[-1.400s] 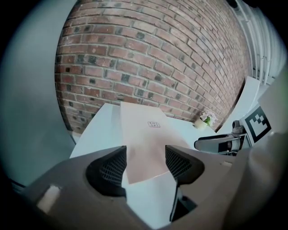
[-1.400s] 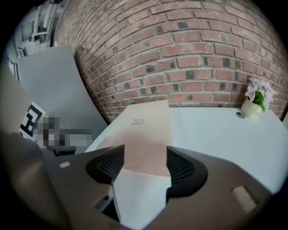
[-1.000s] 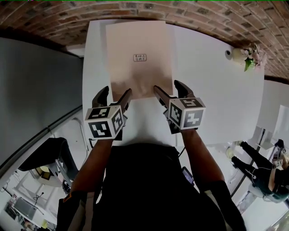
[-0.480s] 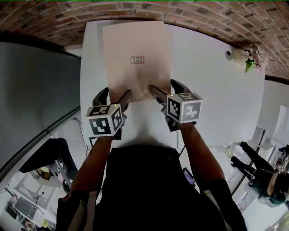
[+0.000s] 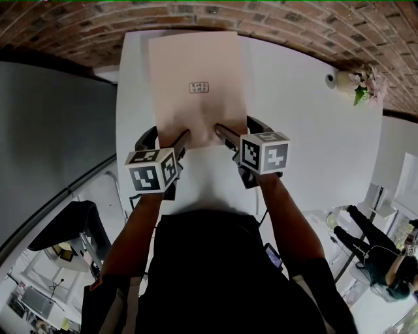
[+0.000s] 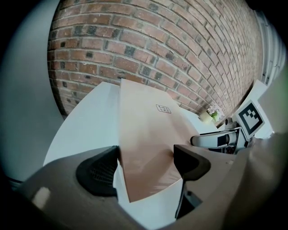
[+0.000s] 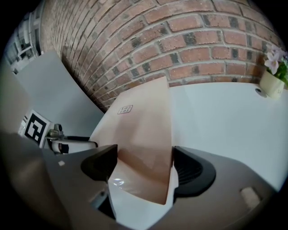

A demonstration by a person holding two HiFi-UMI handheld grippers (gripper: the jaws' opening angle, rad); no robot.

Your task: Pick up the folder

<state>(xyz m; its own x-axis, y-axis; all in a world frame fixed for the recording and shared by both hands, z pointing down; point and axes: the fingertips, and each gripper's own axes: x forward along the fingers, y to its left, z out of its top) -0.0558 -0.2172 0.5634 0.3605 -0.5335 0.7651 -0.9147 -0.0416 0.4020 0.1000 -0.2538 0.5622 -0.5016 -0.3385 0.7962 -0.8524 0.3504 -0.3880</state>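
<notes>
A pale tan folder (image 5: 196, 98) with a small printed label lies flat on the white table (image 5: 307, 137), its long side running away from me. My left gripper (image 5: 166, 138) stands at the folder's near left corner with its jaws opening. In the left gripper view that corner of the folder (image 6: 148, 134) lies between the jaws of the left gripper (image 6: 146, 157), with no pad pressing on it. My right gripper (image 5: 236, 127) is open at the near right corner. The right gripper view shows the folder (image 7: 144, 130) between the spread jaws of the right gripper (image 7: 144, 155), not clamped.
A small pot of pink flowers (image 5: 358, 81) and a little white round object (image 5: 331, 77) stand at the table's far right. A brick wall (image 5: 196, 16) runs behind the table and a grey panel (image 5: 52, 130) lies to its left. A person (image 5: 382, 258) sits at the lower right.
Both grippers have sunk toward the folder's near edge, so its two near corners now sit between their jaws. The folder has not moved.
</notes>
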